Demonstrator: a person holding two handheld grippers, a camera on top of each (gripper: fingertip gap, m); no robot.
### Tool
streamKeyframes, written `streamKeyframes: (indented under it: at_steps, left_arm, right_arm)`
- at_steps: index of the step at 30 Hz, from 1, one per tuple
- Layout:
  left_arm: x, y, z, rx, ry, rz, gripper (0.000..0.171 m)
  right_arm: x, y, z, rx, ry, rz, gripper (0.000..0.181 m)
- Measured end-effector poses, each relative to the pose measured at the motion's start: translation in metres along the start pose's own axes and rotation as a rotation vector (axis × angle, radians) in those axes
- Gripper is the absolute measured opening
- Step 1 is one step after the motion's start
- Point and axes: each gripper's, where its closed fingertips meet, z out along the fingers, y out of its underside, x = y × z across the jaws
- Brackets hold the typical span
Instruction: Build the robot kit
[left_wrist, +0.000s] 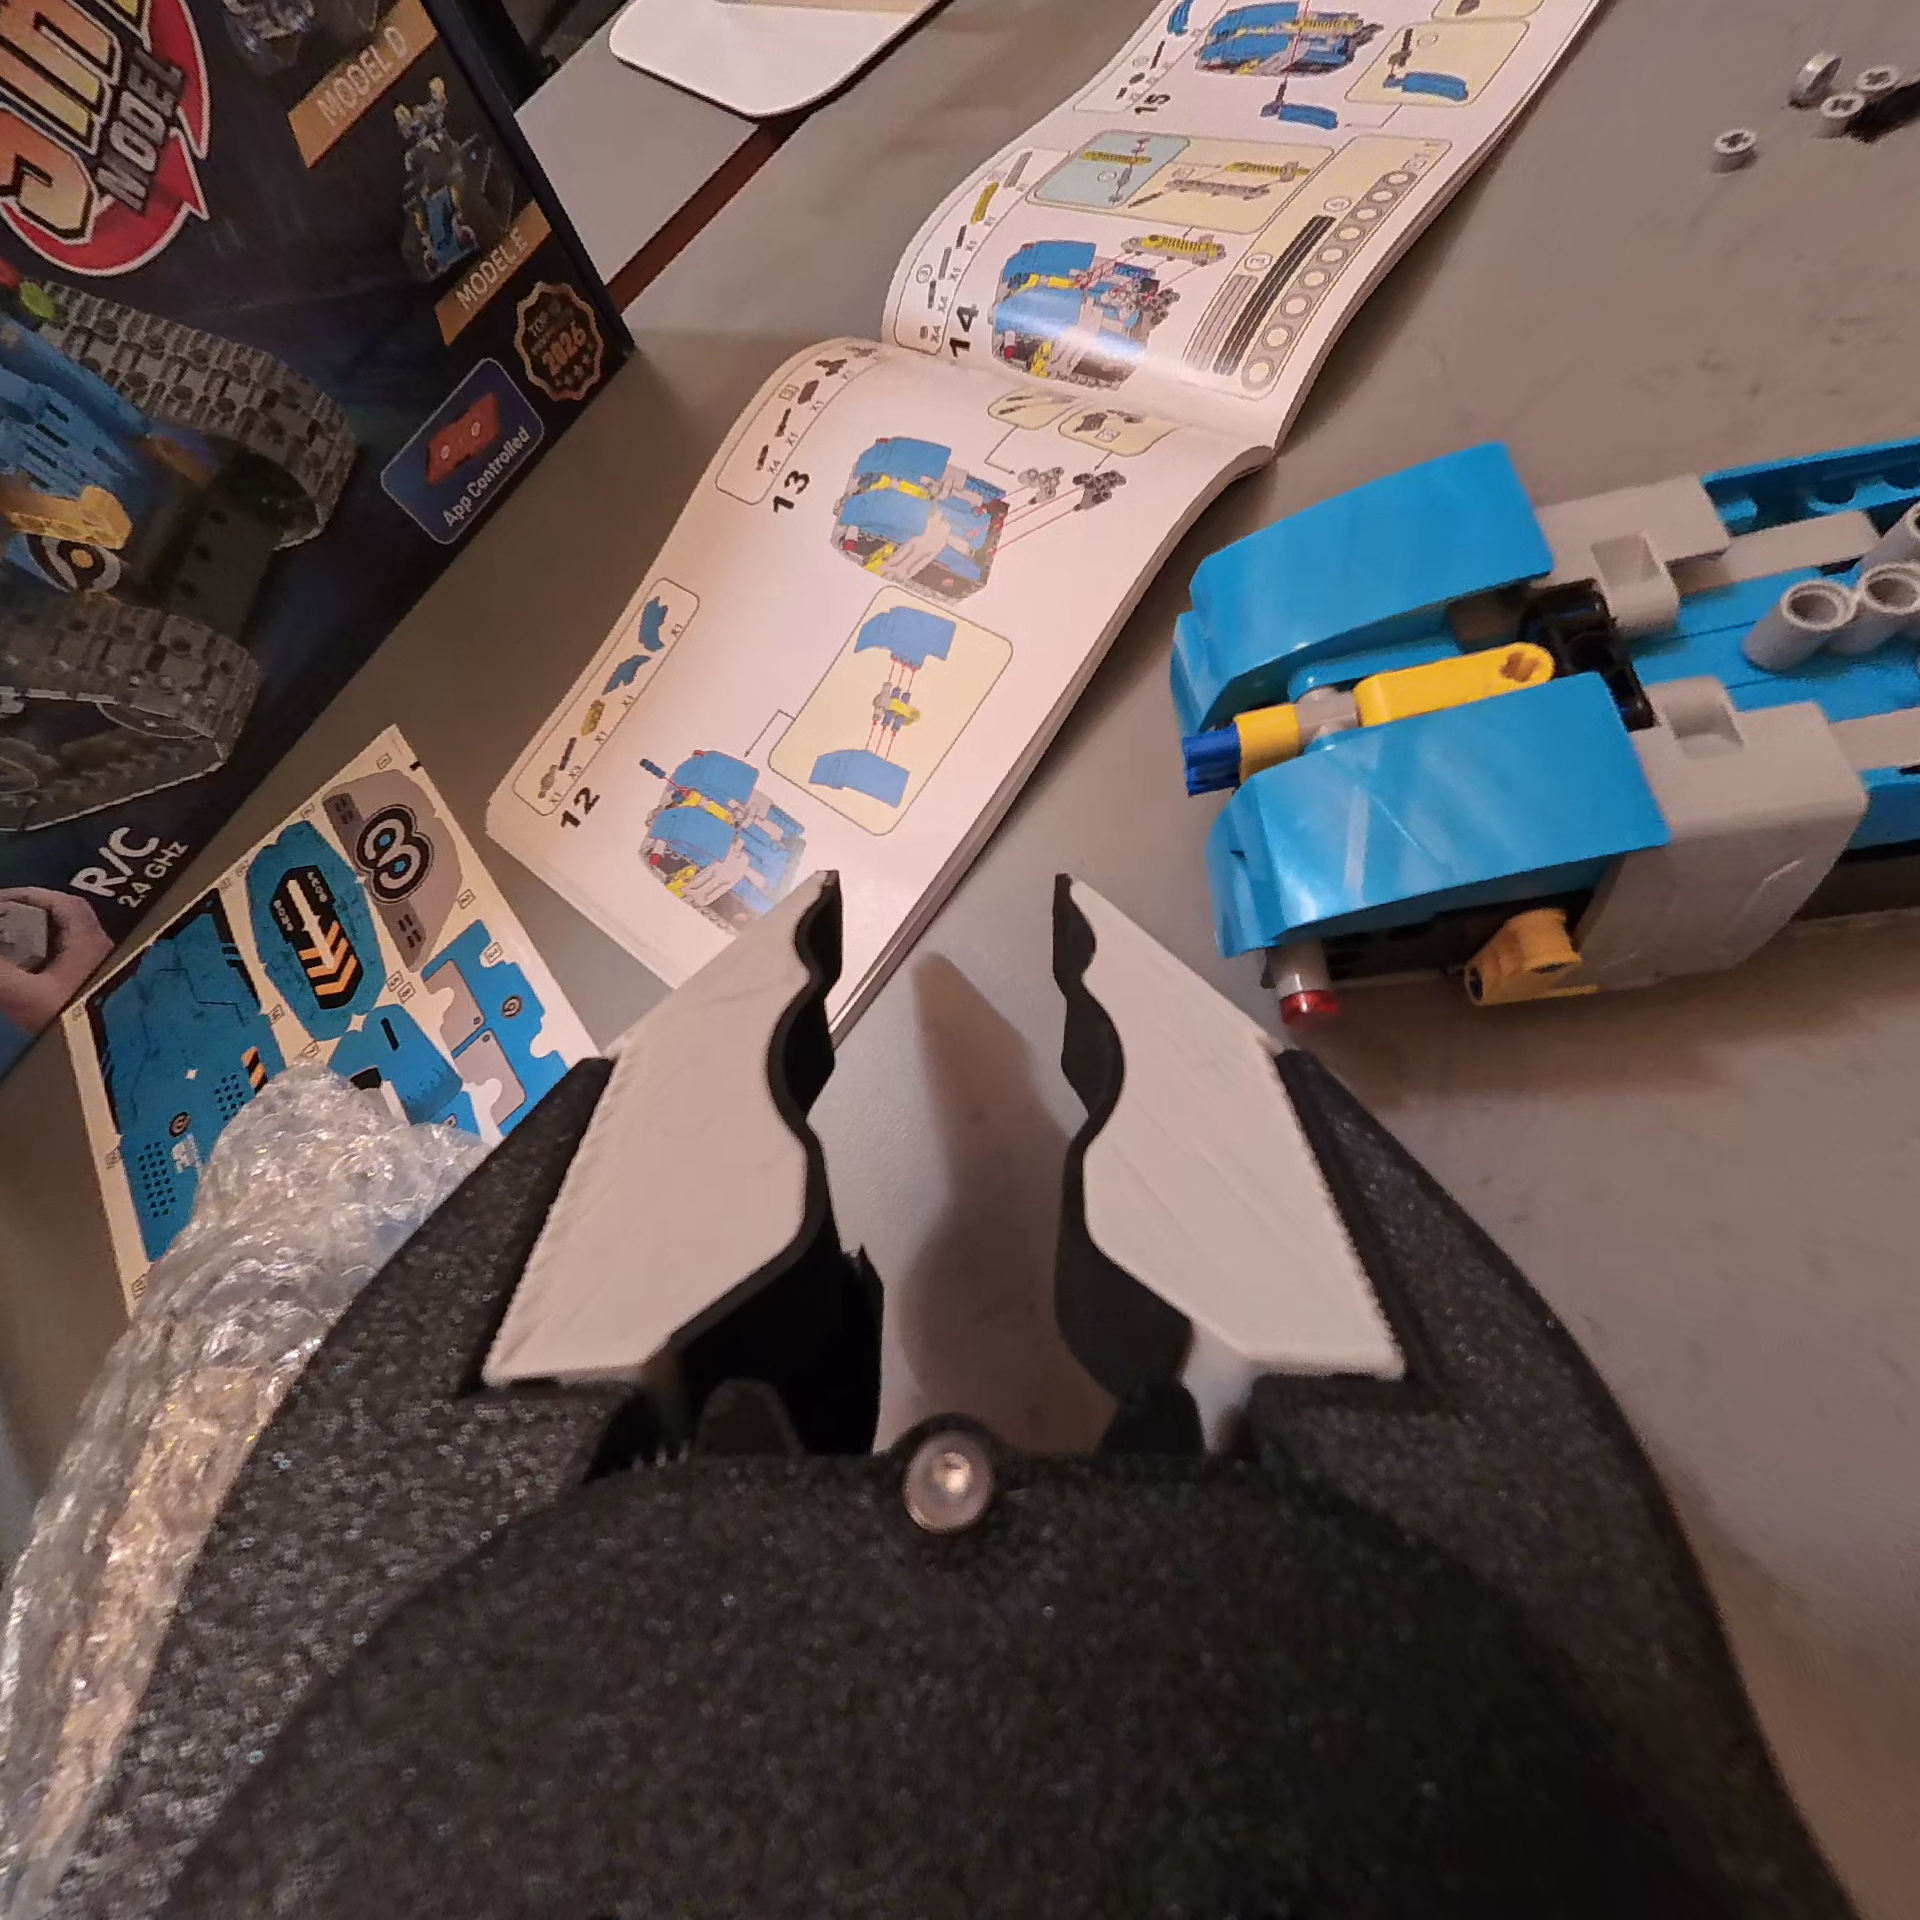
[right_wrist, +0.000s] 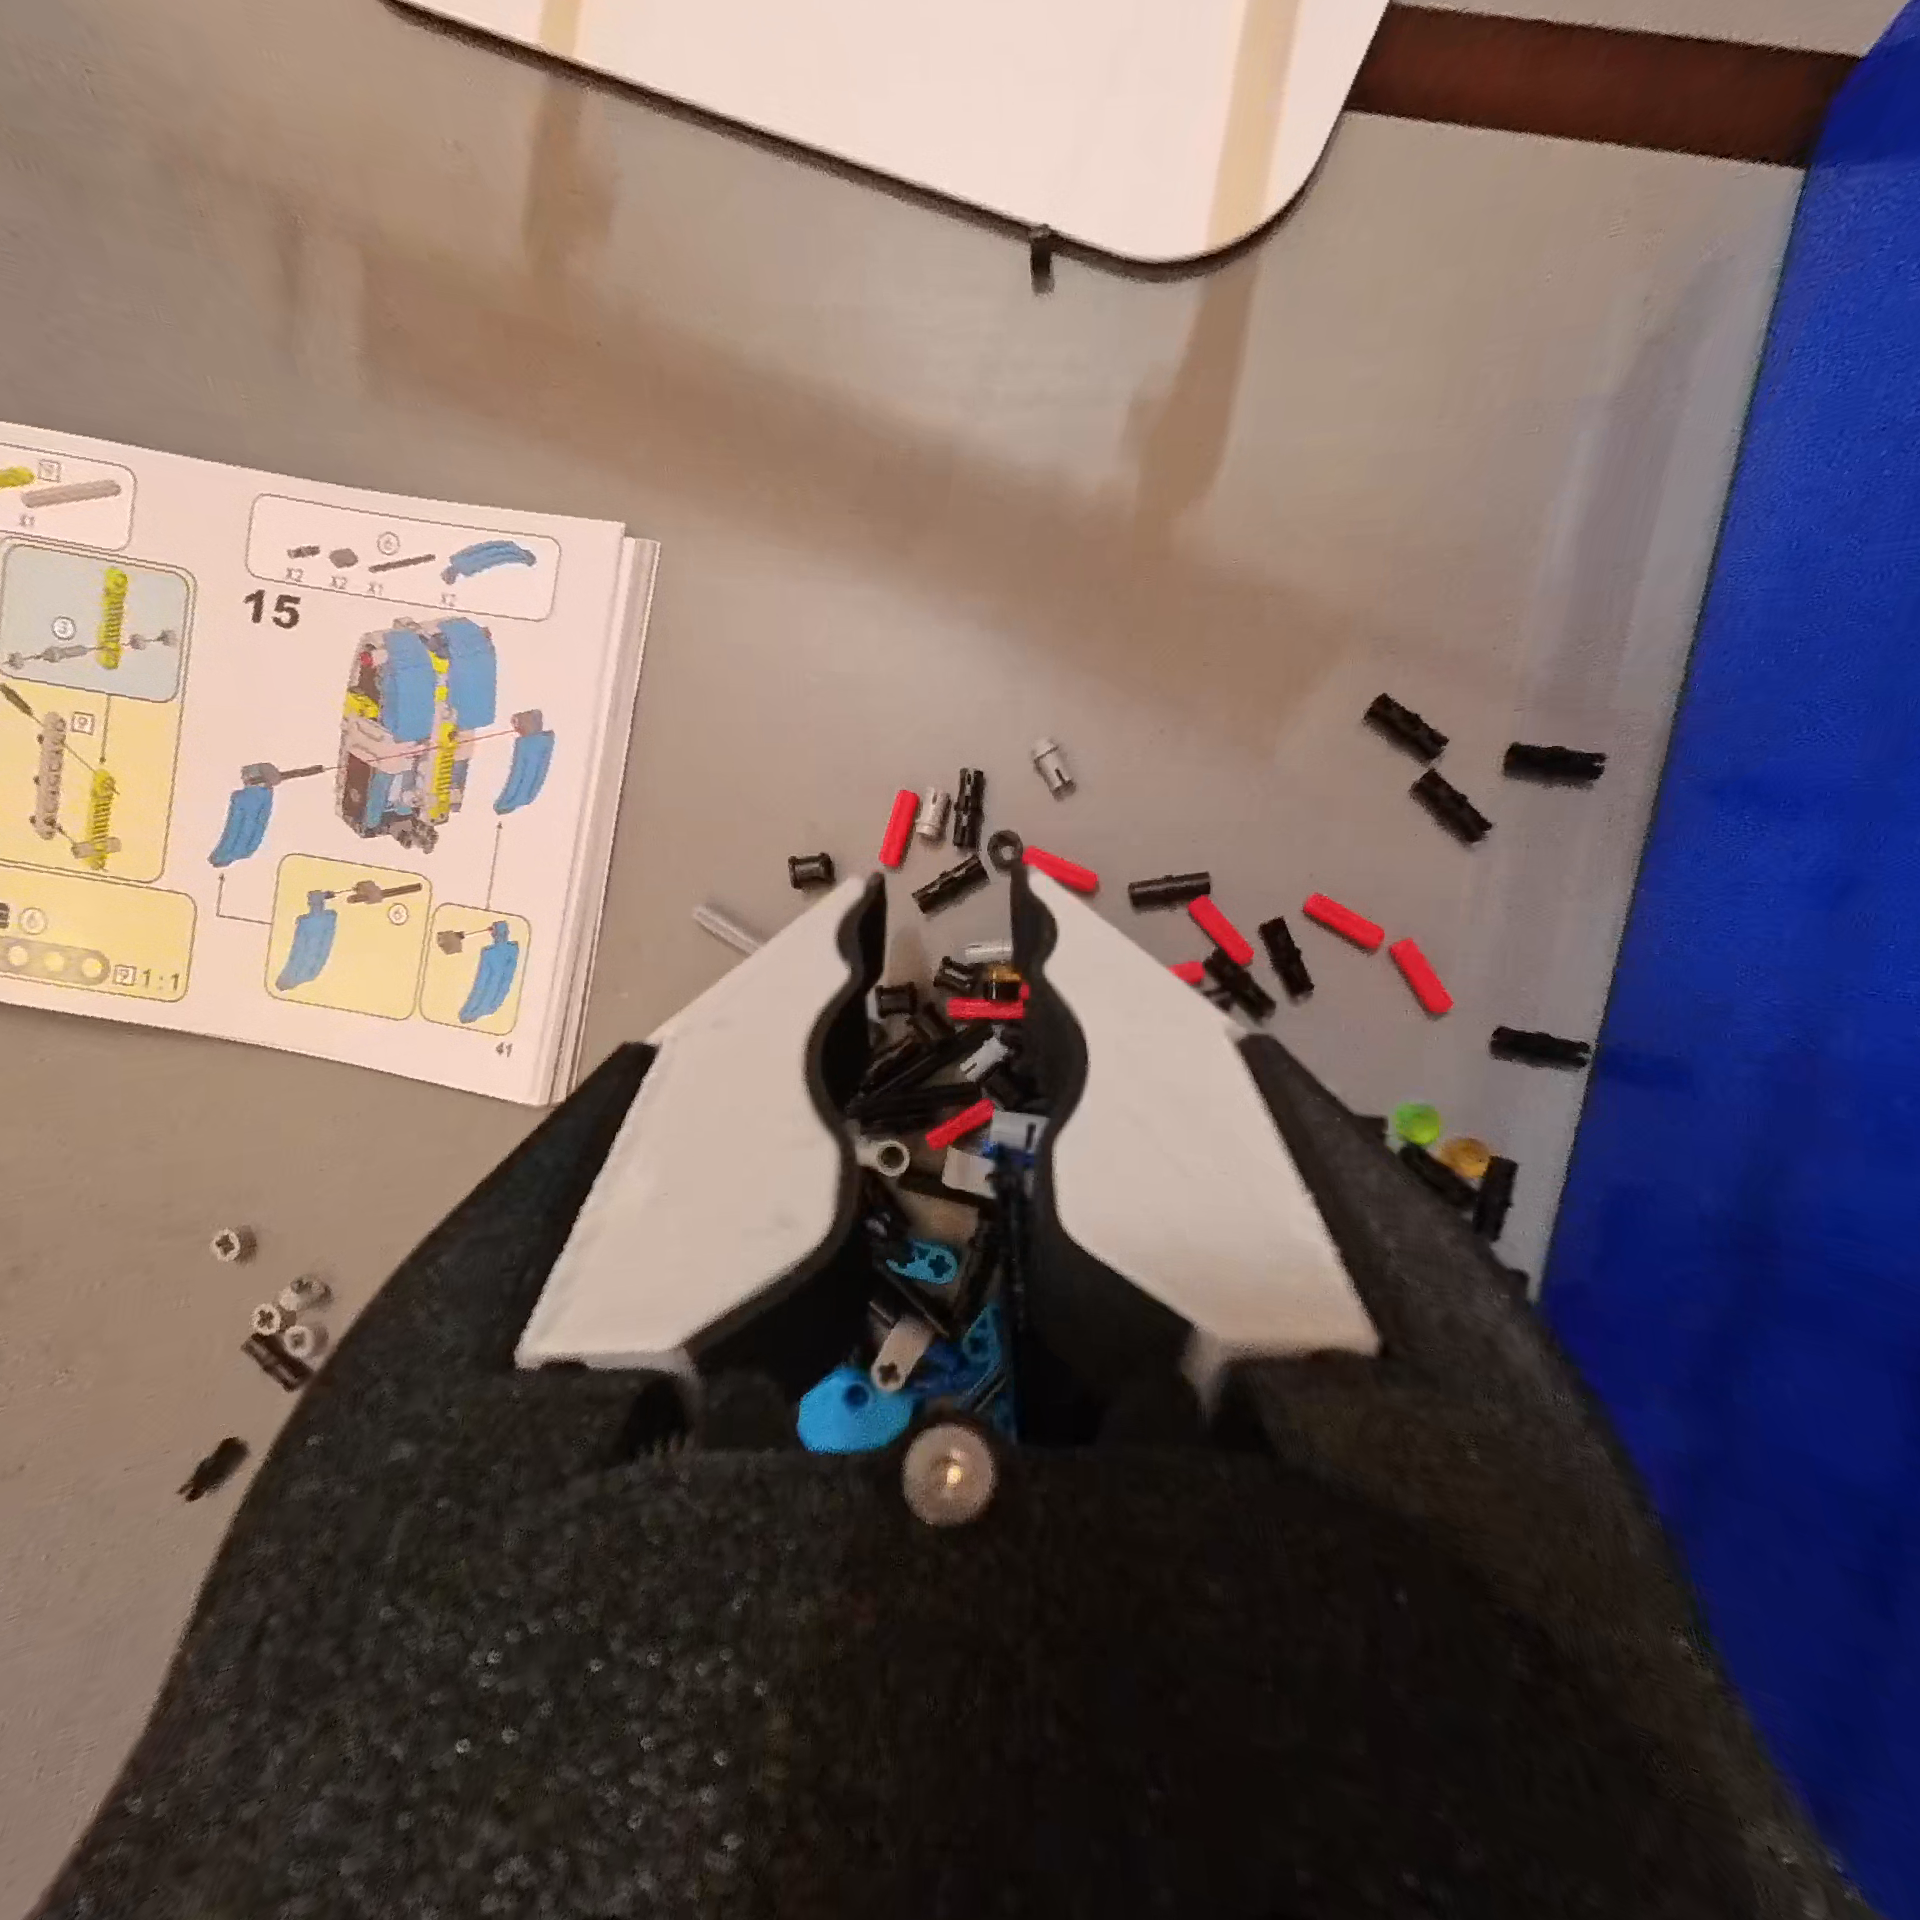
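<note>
In the left wrist view my left gripper (left_wrist: 948, 894) is open and empty. It hovers over the grey table just right of the near edge of an open instruction booklet (left_wrist: 831, 623). A partly built blue, grey and yellow brick model (left_wrist: 1455, 727) lies to its right, apart from it. In the right wrist view my right gripper (right_wrist: 943, 875) is open with a narrower gap. It hangs over a heap of small black, red and blue parts (right_wrist: 935, 1091) seen between the fingers. A black ring (right_wrist: 1003, 847) lies at the right fingertip. Nothing is clearly gripped.
A dark toy box (left_wrist: 208, 416) stands at the left, with a sticker sheet (left_wrist: 312, 987) and bubble wrap (left_wrist: 208, 1299) beside it. Loose black and red pins (right_wrist: 1340, 920) are scattered right of the right gripper, near a blue surface (right_wrist: 1766, 935). Grey bushings (right_wrist: 281, 1320) lie at the lower left. Tip to tip, the grippers are about 40 centimetres apart.
</note>
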Motion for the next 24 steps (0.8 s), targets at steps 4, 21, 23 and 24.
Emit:
streamKeyframes:
  at_steps: [4,21,23,24]
  left_arm:
    - [0.001,0.0,0.0,-0.003,-0.001,0.005,0.041]
    - [0.001,0.0,0.0,-0.001,-0.002,0.009,0.04]
    - [0.001,0.0,0.0,-0.002,-0.002,0.01,0.04]
    - [0.001,0.0,0.0,-0.003,-0.002,0.011,0.041]
  right_arm:
    - [0.001,0.007,0.001,-0.042,0.038,0.017,0.023]
    - [0.0,0.007,0.005,-0.091,0.102,-0.102,0.005]
    - [-0.017,0.005,-0.01,-0.055,0.059,-0.179,0.005]
    - [-0.028,0.006,-0.018,-0.042,0.036,-0.221,0.005]
